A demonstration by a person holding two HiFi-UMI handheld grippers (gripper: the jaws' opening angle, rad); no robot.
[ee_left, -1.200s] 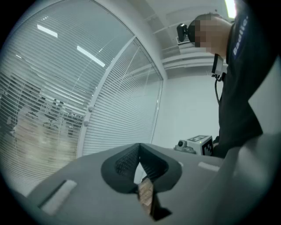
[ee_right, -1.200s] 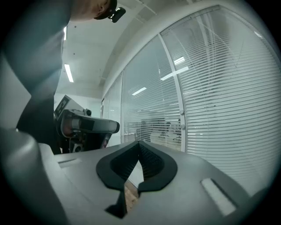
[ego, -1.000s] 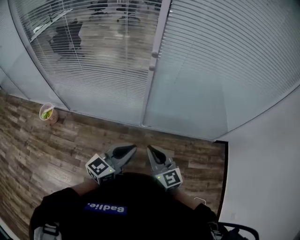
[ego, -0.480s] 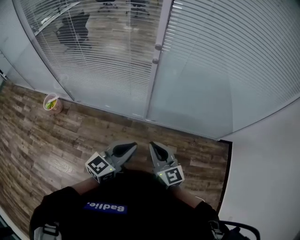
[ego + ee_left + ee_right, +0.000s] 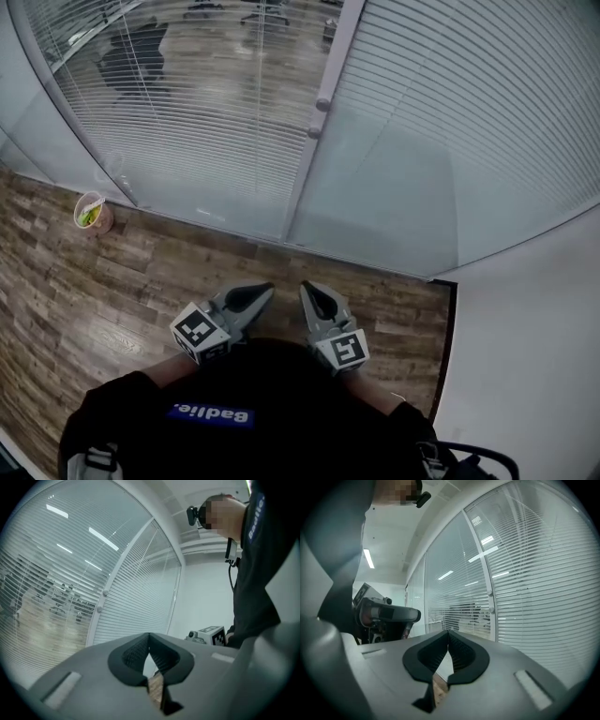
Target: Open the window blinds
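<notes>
Glass wall point(image 5: 375, 211) ahead, blinds point(image 5: 487, 122) closed; left gripper point(image 5: 255, 296), right gripper point(image 5: 314, 302) clenched empty; approach step, next probably reaching the knob point(image 5: 322, 104).

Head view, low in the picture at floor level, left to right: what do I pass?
Small round cup with green contents → grey left gripper → grey right gripper → white wall.
</notes>
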